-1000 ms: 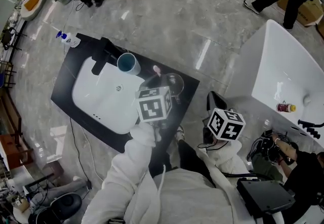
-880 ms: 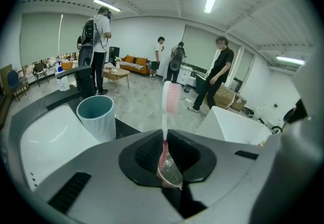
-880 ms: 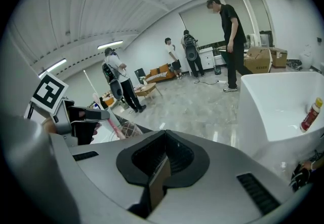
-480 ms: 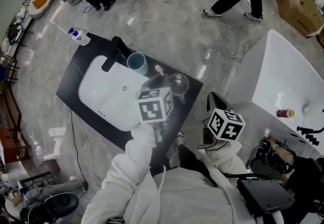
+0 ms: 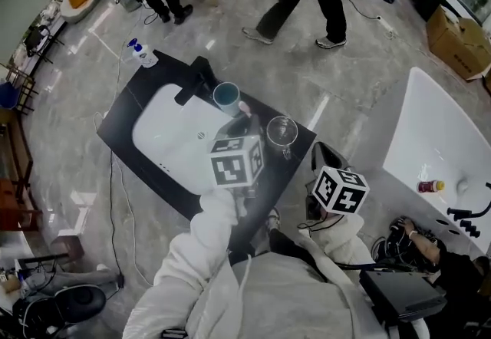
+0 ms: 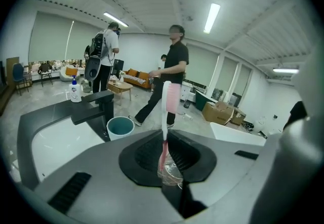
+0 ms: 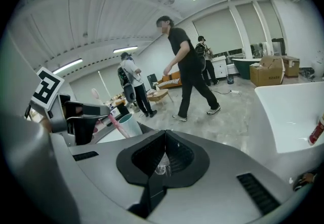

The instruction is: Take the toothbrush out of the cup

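the toothbrush (image 6: 170,97) is being pinched upright by the left gripper (image 6: 164,136); it is best being lifted toward twelve o'clock, clear of the glass cup (image 5: 281,131).

Even, cool brightness is given by ceiling strip lamps (image 6: 211,17). White glare streaks are thrown across the polished floor (image 5: 317,110) in the head view, and shadows are kept soft. Both gripper views are bent strongly at the edges and darkened in the corners. The toothbrush (image 6: 171,97) is rendered sharp.
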Demonstrator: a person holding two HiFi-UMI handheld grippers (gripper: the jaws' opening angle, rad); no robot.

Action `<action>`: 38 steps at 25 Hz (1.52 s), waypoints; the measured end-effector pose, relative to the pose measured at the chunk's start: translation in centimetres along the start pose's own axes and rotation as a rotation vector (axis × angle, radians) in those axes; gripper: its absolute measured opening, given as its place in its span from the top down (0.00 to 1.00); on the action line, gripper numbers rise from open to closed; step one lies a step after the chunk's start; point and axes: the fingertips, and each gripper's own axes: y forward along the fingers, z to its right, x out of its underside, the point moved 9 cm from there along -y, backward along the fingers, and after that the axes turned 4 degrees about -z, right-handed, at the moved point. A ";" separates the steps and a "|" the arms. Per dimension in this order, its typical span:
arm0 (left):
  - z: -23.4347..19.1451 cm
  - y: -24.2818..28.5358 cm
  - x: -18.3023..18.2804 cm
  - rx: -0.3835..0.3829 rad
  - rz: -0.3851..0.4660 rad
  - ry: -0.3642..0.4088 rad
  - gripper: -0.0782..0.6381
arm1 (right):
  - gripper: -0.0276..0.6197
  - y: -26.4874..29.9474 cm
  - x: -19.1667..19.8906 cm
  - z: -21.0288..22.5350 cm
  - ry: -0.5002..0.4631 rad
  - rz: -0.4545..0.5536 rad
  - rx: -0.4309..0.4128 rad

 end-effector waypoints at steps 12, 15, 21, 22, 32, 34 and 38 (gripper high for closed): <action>-4.2 -5.4 1.6 -0.060 0.019 -0.043 0.84 | 0.92 0.0 0.6 -5.5 -0.070 -0.008 -0.082; -5.0 -6.8 2.2 -0.071 0.022 -0.051 0.84 | 0.92 -0.1 0.9 -6.8 -0.088 -0.008 -0.102; -7.4 -9.4 3.1 -0.092 0.026 -0.055 0.84 | 0.92 -0.3 1.6 -9.9 -0.116 -0.010 -0.127; -7.6 -9.8 3.3 -0.092 0.025 -0.055 0.84 | 0.92 -0.4 1.8 -10.3 -0.119 -0.010 -0.130; -9.7 -11.9 5.8 -0.062 -0.014 -0.063 0.84 | 0.92 -1.3 3.8 -13.3 -0.133 -0.024 -0.115; -10.0 -12.3 6.2 -0.052 -0.024 -0.064 0.84 | 0.92 -1.5 4.3 -13.8 -0.132 -0.025 -0.110; -10.4 -12.8 7.3 -0.014 -0.054 -0.055 0.84 | 0.92 -2.0 5.5 -14.6 -0.118 -0.028 -0.091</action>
